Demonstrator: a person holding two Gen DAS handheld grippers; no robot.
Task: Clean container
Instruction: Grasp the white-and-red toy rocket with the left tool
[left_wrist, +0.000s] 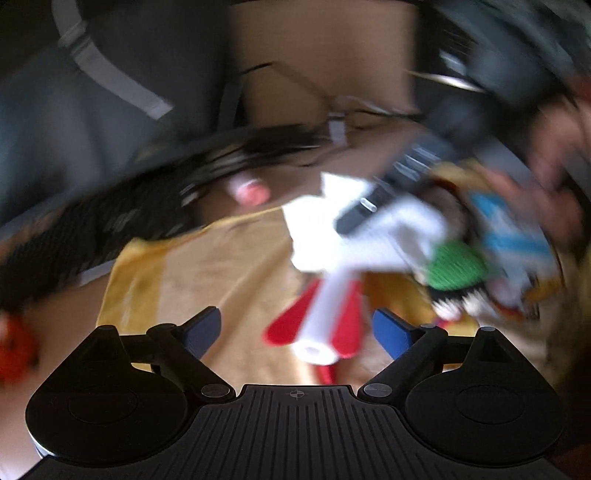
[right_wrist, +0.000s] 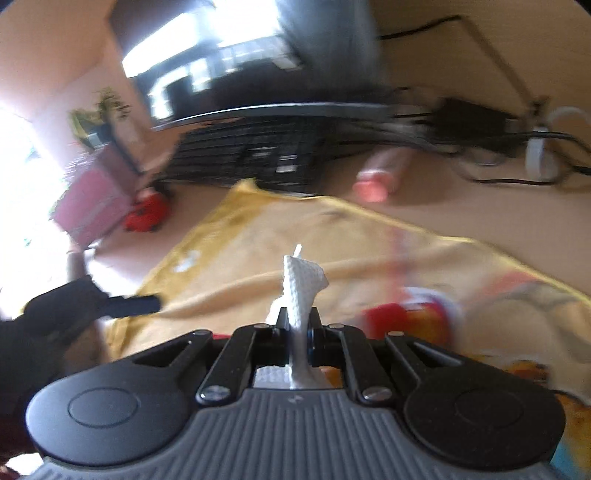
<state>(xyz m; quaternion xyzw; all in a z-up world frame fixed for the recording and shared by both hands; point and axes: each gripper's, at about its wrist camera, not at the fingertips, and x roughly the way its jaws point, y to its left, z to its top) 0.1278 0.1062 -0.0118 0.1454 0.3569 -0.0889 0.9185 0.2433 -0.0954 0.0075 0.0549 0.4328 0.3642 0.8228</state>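
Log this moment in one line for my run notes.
left gripper: open, empty | right gripper: shut on paper towel | yellow cloth: under both | view: blurred

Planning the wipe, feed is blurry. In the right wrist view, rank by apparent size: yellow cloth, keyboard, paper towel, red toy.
1. yellow cloth, by far the largest.
2. keyboard.
3. paper towel and red toy look alike; the towel sits nearest the camera, clamped in the right gripper, so no ranking.
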